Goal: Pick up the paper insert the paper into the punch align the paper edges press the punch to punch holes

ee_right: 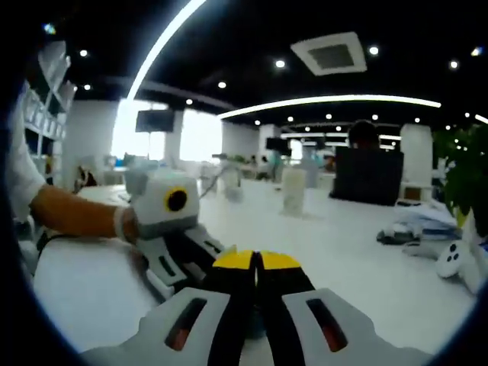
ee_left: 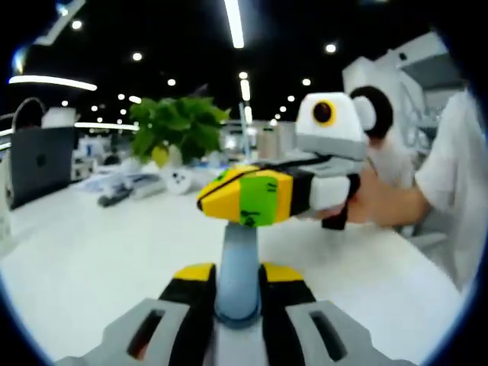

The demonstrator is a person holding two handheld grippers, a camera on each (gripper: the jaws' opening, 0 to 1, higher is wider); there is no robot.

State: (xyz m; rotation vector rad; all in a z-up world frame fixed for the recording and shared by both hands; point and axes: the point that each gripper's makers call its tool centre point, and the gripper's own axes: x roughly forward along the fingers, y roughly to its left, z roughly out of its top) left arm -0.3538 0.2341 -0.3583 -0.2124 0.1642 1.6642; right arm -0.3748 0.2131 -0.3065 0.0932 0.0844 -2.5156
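My left gripper (ee_left: pixel 238 271) rises from the bottom of the left gripper view, its yellow-tipped jaws pressed against both sides of an upright blue-grey piece (ee_left: pixel 239 248). The right gripper (ee_left: pixel 244 198), yellow and green at the tips, comes in from the right in a person's hand (ee_left: pixel 381 202) and sits across the top end of that piece. In the right gripper view my right gripper (ee_right: pixel 255 261) has its jaws together, with a bit of blue-grey (ee_right: pixel 252 329) showing low between them. Whether it grips the piece is hidden. The left gripper (ee_right: pixel 206 255) reaches in from the left.
A white table (ee_left: pixel 91 259) spreads under both grippers. At its far side stand a green plant (ee_left: pixel 179 126), a laptop (ee_left: pixel 38 160) and a white controller (ee_left: pixel 177 181). The right gripper view shows a dark monitor (ee_right: pixel 370 175), a white container (ee_right: pixel 293 191) and the person's forearm (ee_right: pixel 76 213).
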